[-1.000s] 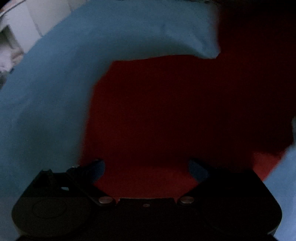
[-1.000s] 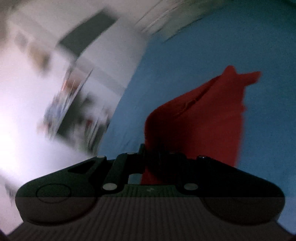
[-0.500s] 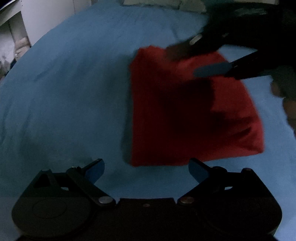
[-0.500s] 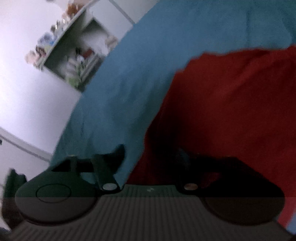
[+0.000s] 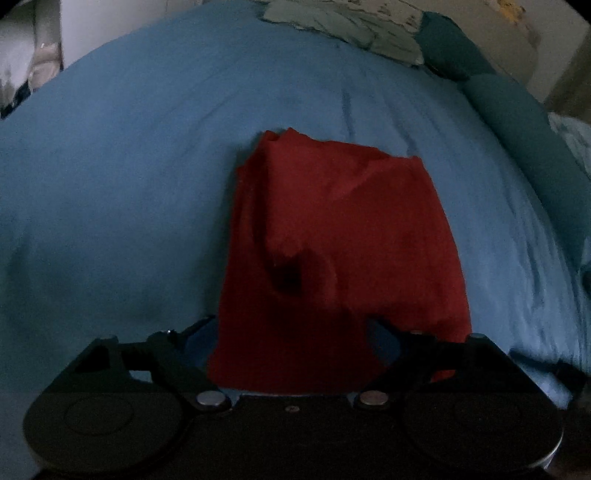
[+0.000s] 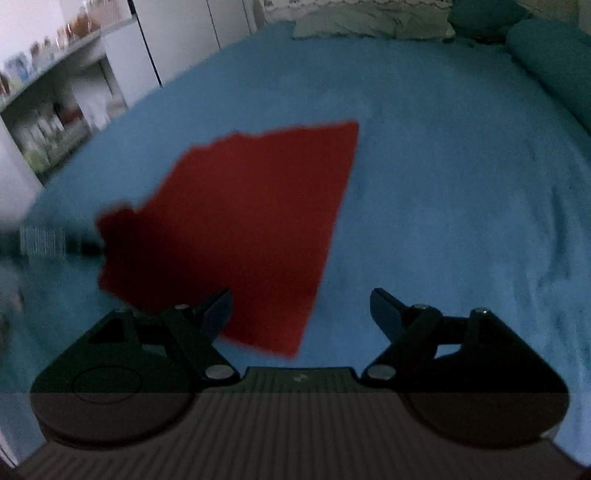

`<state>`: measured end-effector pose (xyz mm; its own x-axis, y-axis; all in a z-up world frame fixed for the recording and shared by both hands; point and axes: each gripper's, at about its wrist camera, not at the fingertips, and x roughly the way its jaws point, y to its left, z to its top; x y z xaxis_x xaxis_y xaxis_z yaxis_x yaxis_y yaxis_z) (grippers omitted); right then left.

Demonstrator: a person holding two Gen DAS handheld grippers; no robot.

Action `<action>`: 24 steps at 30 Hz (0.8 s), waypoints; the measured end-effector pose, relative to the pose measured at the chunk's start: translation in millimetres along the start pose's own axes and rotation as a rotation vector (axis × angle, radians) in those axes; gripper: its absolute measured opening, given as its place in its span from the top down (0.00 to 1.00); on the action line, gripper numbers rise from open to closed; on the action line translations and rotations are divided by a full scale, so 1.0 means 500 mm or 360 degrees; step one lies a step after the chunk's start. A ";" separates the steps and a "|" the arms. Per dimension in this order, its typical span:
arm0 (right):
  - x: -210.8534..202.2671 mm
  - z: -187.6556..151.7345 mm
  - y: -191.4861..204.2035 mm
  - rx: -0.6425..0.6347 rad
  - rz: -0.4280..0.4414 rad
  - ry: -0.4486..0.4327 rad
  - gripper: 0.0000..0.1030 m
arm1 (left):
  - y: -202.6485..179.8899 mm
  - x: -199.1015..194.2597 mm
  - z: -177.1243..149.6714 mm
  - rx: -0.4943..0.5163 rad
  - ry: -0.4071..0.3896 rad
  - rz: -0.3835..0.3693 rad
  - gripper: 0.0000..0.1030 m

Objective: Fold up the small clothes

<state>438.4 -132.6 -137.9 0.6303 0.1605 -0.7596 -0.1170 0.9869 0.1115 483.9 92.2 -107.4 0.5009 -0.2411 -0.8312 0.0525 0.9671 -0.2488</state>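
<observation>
The red garment (image 5: 343,258) lies on the blue bedspread (image 5: 118,177), folded over into a rough, narrow rectangle. Its top layer puckers near the middle and the far edge is uneven, so I judge one fold done, with at least another fold or a smoothing pass left. No other small clothes show on the bed, so I cannot tell how many remain.

The left gripper (image 5: 291,328) hangs low over the garment's near edge, pointing steeply down. Its jaws have just been closing a little yet stand spread, the cloth's near end lying between them. I cannot tell whether the fingers touch the fabric; nothing is pinched.

The right gripper (image 6: 301,308) sits off the garment's right side, tilted down. Its jaws have just been opening and stand wide, with only a near corner of the cloth and bare bedspread between them, gripping nothing.

Pillows (image 5: 369,26) lie at the bed's far end, and shelves (image 6: 48,122) stand to the left.
</observation>
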 end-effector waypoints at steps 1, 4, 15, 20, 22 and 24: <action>0.007 -0.016 0.010 0.0019 -0.0004 -0.0003 0.06 | 0.000 0.005 0.004 -0.0010 0.0003 0.0002 0.17; 0.031 -0.032 0.036 0.0118 -0.0028 -0.0020 0.06 | 0.006 0.009 0.007 -0.0020 0.0022 0.0004 0.23; 0.101 -0.071 0.089 0.0032 -0.0283 -0.0120 0.07 | 0.013 0.019 0.005 -0.0022 0.0050 0.0000 0.32; 0.083 -0.075 0.061 0.0106 -0.0435 -0.0166 0.07 | 0.030 0.007 -0.001 -0.0037 0.0030 0.0049 0.32; 0.083 -0.076 0.046 0.0153 -0.0441 -0.0161 0.07 | 0.044 0.005 -0.007 -0.0094 0.0039 0.0036 0.33; 0.089 -0.076 0.048 0.0127 -0.0442 -0.0156 0.06 | 0.052 0.009 -0.012 -0.0151 0.0061 -0.0006 0.47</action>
<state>434.6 -102.4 -193.2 0.7013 -0.1187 -0.7029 0.1284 0.9909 -0.0392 482.4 115.9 -120.8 0.4672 -0.2494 -0.8483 -0.0286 0.9546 -0.2964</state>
